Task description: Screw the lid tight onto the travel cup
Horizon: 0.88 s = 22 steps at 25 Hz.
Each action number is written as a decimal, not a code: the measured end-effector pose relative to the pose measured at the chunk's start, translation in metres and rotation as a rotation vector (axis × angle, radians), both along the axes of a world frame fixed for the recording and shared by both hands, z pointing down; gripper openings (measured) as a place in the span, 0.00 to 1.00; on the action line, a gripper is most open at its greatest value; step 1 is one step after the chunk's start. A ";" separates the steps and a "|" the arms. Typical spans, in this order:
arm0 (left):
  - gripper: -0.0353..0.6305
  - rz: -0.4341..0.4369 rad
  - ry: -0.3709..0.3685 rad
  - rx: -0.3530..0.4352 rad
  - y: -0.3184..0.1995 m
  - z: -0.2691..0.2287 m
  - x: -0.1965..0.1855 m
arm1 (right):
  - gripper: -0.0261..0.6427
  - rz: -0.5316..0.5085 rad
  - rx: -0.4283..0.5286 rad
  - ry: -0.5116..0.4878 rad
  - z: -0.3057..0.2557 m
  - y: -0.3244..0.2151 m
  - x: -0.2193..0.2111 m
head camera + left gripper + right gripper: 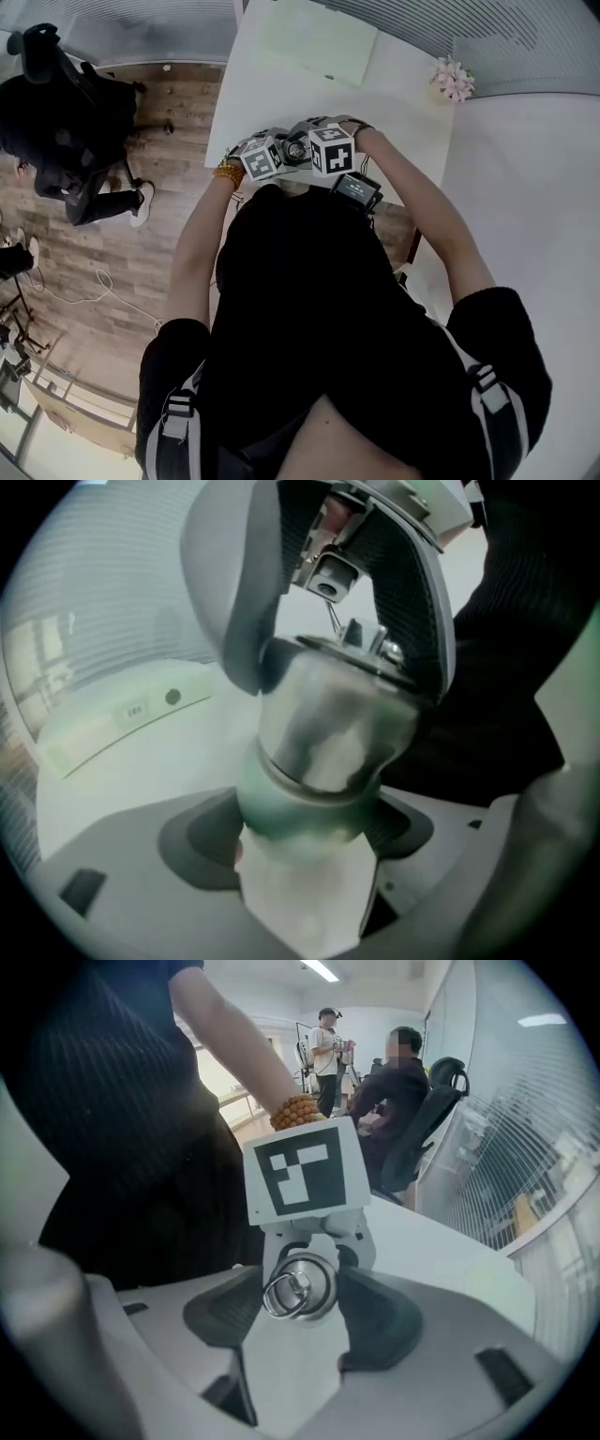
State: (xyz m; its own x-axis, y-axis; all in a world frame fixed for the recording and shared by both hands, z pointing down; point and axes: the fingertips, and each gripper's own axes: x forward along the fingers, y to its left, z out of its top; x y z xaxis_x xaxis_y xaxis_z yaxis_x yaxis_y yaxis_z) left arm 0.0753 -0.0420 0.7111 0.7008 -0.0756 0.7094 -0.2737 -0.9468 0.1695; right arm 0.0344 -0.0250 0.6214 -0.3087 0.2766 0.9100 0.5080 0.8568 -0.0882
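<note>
The travel cup (328, 742) has a steel upper part and a green band. It stands between the jaws of my left gripper (309, 827), which is shut on it. Its steel lid (300, 1283), with a small ring on top, sits on the cup's mouth. My right gripper (298, 1297) has come in from the lid end, and its dark pads (375, 1321) press on the lid's sides. In the head view both grippers, left (267, 155) and right (328, 150), meet around the cup (298, 150) at the near edge of the white table (309, 94).
A pale green mat (319, 42) lies far back on the table, and pink flowers (455, 80) stand at its right corner. A black device (356, 190) hangs under my right wrist. A seated person (66, 122) is on the wooden floor at left.
</note>
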 end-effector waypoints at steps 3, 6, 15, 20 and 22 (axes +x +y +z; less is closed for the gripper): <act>0.63 -0.083 0.025 0.020 -0.002 -0.002 0.001 | 0.43 0.139 -0.034 -0.038 -0.005 -0.002 0.000; 0.63 -0.197 0.069 0.042 -0.005 -0.007 -0.002 | 0.45 0.386 -0.103 -0.107 -0.019 -0.005 -0.007; 0.63 -0.414 0.085 0.064 -0.005 -0.004 -0.004 | 0.39 0.705 -0.006 -0.138 -0.005 -0.012 -0.007; 0.63 -0.257 0.044 0.032 -0.002 -0.002 -0.003 | 0.39 0.414 -0.009 -0.062 -0.002 -0.005 -0.006; 0.63 -0.161 0.037 0.026 0.001 -0.002 -0.002 | 0.39 0.277 -0.020 -0.025 -0.002 -0.002 -0.006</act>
